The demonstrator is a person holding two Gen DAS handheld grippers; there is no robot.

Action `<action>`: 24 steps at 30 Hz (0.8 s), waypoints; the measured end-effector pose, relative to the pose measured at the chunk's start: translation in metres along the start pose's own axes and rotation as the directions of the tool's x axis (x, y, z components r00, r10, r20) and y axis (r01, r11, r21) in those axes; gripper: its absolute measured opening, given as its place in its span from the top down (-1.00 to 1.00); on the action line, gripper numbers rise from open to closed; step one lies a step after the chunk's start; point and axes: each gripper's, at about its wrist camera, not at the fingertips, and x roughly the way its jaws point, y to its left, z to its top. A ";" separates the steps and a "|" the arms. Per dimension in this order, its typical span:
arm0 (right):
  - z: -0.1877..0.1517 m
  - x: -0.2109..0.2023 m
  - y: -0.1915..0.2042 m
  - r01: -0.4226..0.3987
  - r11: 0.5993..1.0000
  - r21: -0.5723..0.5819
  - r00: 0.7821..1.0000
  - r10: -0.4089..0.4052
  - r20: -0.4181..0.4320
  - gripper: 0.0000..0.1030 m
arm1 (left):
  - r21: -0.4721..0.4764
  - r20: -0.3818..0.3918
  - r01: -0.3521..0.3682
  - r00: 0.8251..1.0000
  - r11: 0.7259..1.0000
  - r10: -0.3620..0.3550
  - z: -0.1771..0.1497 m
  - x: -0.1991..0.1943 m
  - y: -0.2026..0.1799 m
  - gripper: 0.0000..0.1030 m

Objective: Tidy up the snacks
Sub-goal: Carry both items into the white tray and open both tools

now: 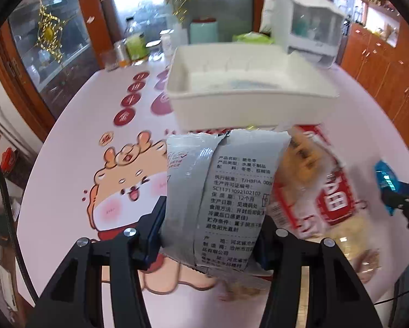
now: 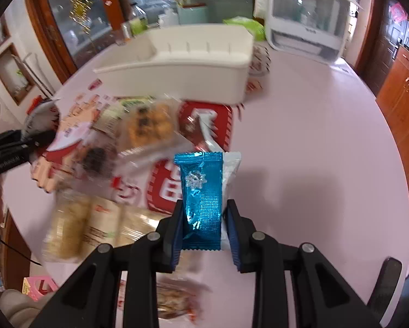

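My left gripper (image 1: 208,235) is shut on a grey snack packet (image 1: 221,191) with printed text, held upright above the table. My right gripper (image 2: 206,232) is shut on a blue foil snack packet (image 2: 203,194) with a white edge; the same blue foil snack packet (image 1: 386,180) shows at the right edge of the left wrist view. A white rectangular bin (image 1: 248,87) stands beyond both grippers on the pink tablecloth; in the right wrist view the white bin (image 2: 182,65) looks empty. Several clear-wrapped snack packs (image 2: 147,128) lie blurred on the table below.
A white lidded appliance (image 2: 305,19) stands at the far right of the table. Bottles and jars (image 1: 133,46) cluster at the far left. Wooden cabinets (image 1: 382,65) line the right wall. Biscuit packs (image 2: 76,224) lie near the front left. The left gripper (image 2: 21,145) shows at the left edge.
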 end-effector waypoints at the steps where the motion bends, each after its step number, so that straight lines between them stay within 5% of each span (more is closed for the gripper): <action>1: 0.002 -0.004 0.003 -0.010 1.000 -0.002 1.000 0.010 0.007 0.43 | 0.003 0.012 0.007 1.000 1.000 -0.007 0.001 -0.007 -0.005 -0.02; 14: 0.061 -0.049 0.031 -0.102 0.995 -0.021 0.985 0.104 0.135 0.43 | 0.015 0.091 0.040 0.995 0.999 -0.042 0.041 -0.041 -0.038 -0.02; 24: 0.135 -0.072 0.032 -0.077 0.996 -0.044 0.970 0.085 0.229 0.43 | -0.003 0.170 0.018 0.985 1.000 -0.017 0.106 -0.051 -0.044 -0.02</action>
